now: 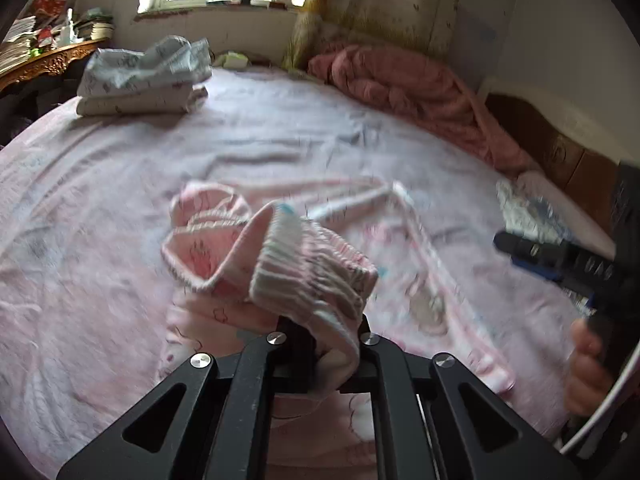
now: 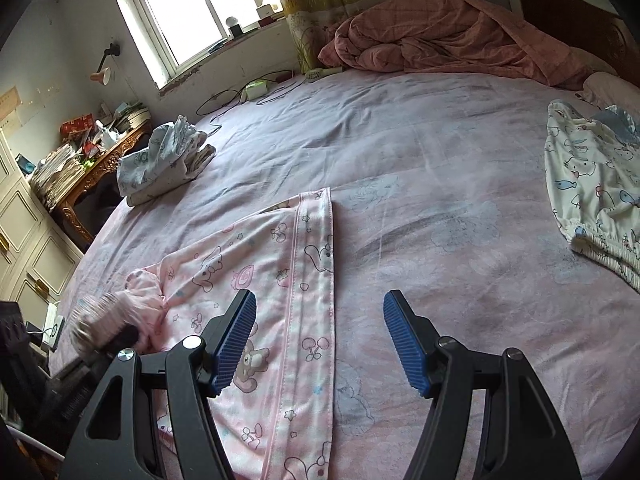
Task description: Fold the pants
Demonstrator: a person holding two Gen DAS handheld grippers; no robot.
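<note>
Now: left hand-held gripper (image 1: pixel 320 340) clamped on the pants (image 2: pixel 280 280) waistband, raised off the bed (image 2: pixel 400 140).
Right hand-held gripper (image 2: pixel 318 336) gapes empty above the leg; unpinned, the leg may drag and skew the fold.

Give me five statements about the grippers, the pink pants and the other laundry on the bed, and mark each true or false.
1. The left gripper is shut on the elastic waistband of the pink pants. True.
2. The right gripper clamps a pant leg. False: its jaws stand open, and neither blue pad presses the fabric beneath.
3. A folded stack of pale printed clothes sits near the bed's edge by the wooden desk. True.
4. The crumpled salmon blanket covers the pink pants. False: it lies bunched at the far side of the bed, well apart from them.
5. The white cartoon-print garment is already folded on that stack. False: it lies separately, on the opposite side of the bed.
</note>
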